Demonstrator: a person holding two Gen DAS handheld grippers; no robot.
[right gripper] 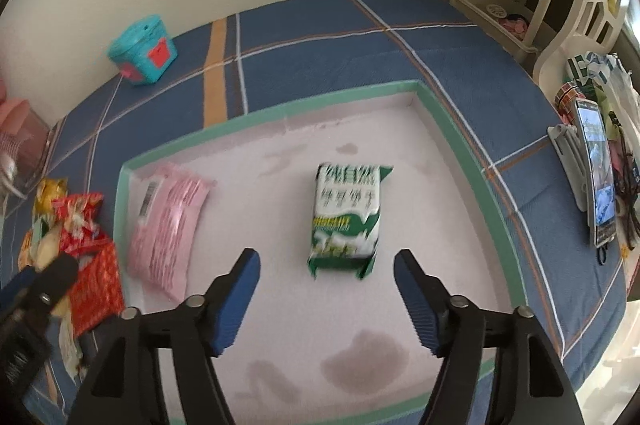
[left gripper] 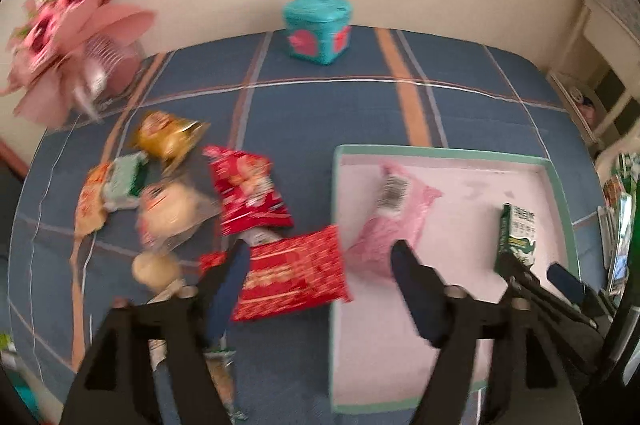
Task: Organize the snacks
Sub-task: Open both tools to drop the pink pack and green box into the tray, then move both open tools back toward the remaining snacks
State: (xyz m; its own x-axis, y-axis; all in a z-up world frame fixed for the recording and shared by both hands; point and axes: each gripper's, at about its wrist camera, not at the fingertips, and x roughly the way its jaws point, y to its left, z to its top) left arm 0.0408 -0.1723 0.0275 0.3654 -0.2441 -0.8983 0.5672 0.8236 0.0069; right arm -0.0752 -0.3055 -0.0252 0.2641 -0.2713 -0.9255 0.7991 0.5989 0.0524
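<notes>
Over at the upper left of the left wrist view, a pink bouquet (left gripper: 68, 21) leans against the wall, and below it the loose snacks lie heaped on the blue plaid surface (left gripper: 304, 113): a gold packet (left gripper: 168, 135), a pale bun in clear wrap (left gripper: 176, 213), a red chip bag (left gripper: 248, 189) and a flat red packet (left gripper: 294, 273) that touches the tray's left rim. The left gripper (left gripper: 320, 257) hangs above that red packet with its fingers spread and nothing between them. Further right sits the pink tray with its green rim (left gripper: 448, 152); 2 snacks already lie inside it, the pink packet (right gripper: 168, 221) near the left wall and the green-and-white carton (right gripper: 346, 217) near the middle. The right gripper (right gripper: 326, 265) hovers just short of the carton, its fingers spread wide and empty. At the far right edge of the right wrist view a phone (right gripper: 600, 177) stands propped beside some clutter.

Both views are blurred, so the judgement is rough. The main risk I see is the crowded pile: closing on the flat red packet could catch the chip bag beneath or drag neighbours along. The 2 grippers also stand close, so a reach across could clash. Soft bags may slip from a shallow pinch.
</notes>
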